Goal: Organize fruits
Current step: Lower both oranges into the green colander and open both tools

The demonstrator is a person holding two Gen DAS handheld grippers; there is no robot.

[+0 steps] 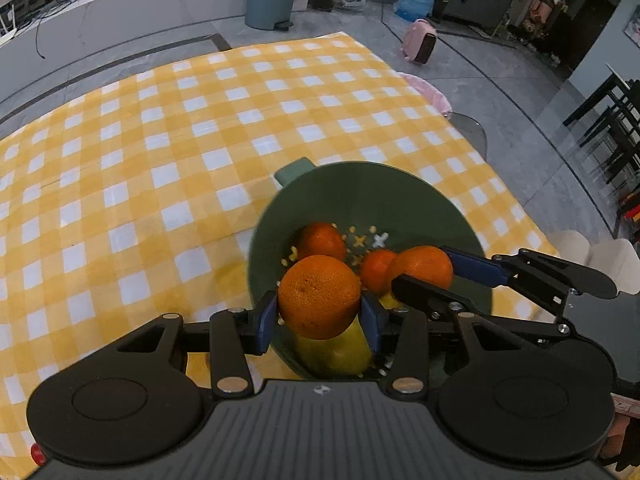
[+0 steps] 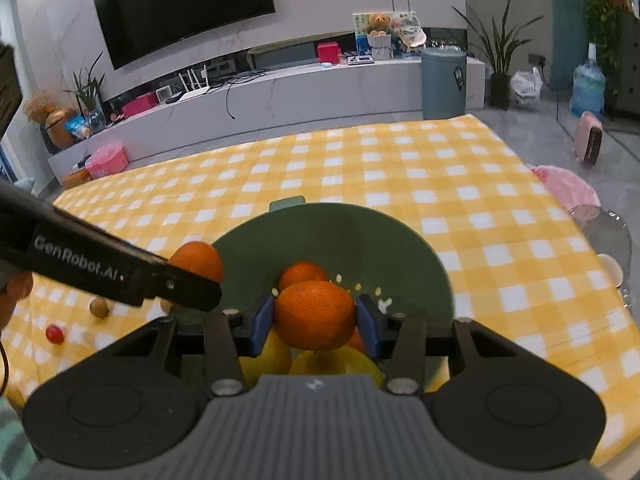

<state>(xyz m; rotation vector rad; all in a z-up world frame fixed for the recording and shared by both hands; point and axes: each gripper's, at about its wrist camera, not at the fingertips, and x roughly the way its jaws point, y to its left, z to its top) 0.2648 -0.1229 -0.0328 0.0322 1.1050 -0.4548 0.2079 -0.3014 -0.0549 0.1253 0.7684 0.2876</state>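
My left gripper is shut on an orange, held just above the near rim of a green colander bowl. From the right, my right gripper reaches over the bowl, shut on a second orange. Two more oranges lie on the bowl's perforated bottom, with a yellow fruit under my left fingers. In the right wrist view the right gripper clamps its orange over the bowl. The left gripper carries its orange at the bowl's left rim.
The bowl stands on a table under a yellow and white checked cloth. A small brown fruit and a small red fruit lie on the cloth left of the bowl. Yellow fruits fill the bowl's near side.
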